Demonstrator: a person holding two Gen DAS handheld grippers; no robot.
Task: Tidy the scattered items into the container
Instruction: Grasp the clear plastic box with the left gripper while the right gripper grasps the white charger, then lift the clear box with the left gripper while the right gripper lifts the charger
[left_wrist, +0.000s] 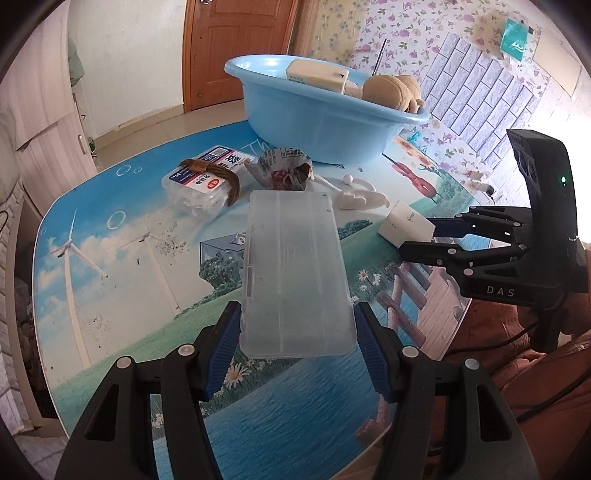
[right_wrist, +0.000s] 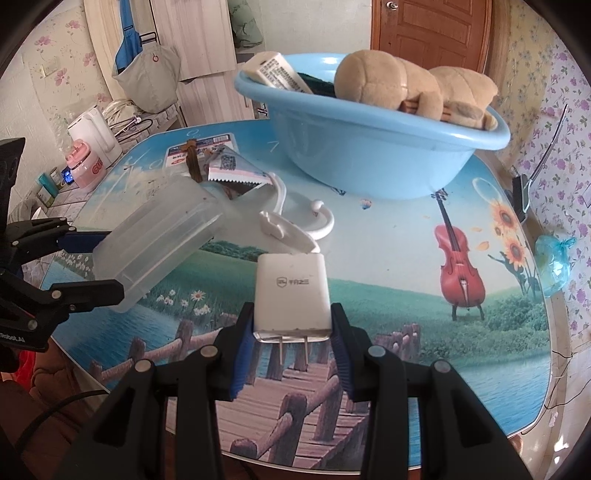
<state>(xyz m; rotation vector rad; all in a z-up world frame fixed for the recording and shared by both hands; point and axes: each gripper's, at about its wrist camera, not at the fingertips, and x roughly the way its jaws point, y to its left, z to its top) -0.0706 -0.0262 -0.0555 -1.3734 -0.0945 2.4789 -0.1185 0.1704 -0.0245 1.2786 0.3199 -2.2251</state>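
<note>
Left gripper (left_wrist: 295, 343) clamps translucent rectangular plastic case (left_wrist: 295, 273), long axis toward frame top. Right gripper (right_wrist: 291, 328) clamps white plug-in charger (right_wrist: 291, 291), prongs toward frame bottom.

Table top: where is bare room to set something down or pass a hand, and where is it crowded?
Free: the table right of the white charger, around the printed violin, and the windmill print left of the clear case. Crowded: between the case and the blue basin, where the swab box, wrapper and white hook lie.
</note>
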